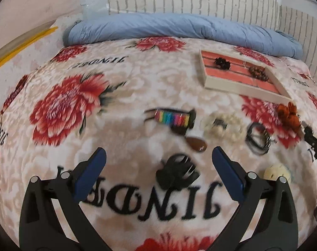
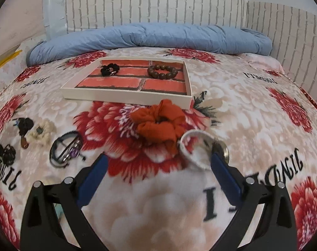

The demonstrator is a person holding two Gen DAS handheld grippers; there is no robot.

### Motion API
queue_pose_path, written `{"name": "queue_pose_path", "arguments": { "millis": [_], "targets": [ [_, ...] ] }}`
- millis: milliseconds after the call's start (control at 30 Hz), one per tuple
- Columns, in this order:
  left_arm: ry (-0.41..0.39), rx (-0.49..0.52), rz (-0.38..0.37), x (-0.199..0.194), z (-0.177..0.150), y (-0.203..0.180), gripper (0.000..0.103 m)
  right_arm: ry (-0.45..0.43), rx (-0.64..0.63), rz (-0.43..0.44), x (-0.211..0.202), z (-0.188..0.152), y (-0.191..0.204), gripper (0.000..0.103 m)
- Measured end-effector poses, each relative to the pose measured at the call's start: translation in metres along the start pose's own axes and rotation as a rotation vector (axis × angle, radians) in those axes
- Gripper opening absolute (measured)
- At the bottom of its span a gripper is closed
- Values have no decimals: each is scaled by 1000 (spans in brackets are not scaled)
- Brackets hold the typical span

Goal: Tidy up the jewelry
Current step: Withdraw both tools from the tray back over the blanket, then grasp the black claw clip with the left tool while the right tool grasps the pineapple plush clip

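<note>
— Two views. What's in the left wrist one?
— Left gripper [image 1: 158, 163], jaws spread wide and empty, above a black claw clip [image 1: 177, 172] on the floral blanket [image 1: 74, 108].
— And the right?
— Right gripper [image 2: 158, 167], jaws apart, empty; an orange scrunchie [image 2: 158, 123] lies just before the white tray [image 2: 125, 98], which holds a wooden bead bracelet [image 2: 162, 72].

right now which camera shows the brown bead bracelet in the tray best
The right wrist view: the brown bead bracelet appears whole, each bead distinct, in the tray at its far right. The left wrist view shows it small and blurred.
</note>
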State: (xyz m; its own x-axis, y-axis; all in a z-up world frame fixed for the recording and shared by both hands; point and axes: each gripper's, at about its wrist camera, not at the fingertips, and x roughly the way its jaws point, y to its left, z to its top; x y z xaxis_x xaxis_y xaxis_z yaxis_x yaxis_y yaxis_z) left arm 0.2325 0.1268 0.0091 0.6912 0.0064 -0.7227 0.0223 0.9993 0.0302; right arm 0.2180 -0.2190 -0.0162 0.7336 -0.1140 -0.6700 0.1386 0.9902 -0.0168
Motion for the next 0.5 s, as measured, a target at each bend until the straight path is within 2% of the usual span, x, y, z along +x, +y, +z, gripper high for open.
{"name": "queue_pose_path", "arguments": {
  "millis": [300,500],
  "targets": [
    [3,18,17,3,-9,11,98,-12,3,32,-28,-29,19,96],
    [11,19,-10,5,-12,16,98,-22,-1,47,-41,-37,32,96]
  ]
}}
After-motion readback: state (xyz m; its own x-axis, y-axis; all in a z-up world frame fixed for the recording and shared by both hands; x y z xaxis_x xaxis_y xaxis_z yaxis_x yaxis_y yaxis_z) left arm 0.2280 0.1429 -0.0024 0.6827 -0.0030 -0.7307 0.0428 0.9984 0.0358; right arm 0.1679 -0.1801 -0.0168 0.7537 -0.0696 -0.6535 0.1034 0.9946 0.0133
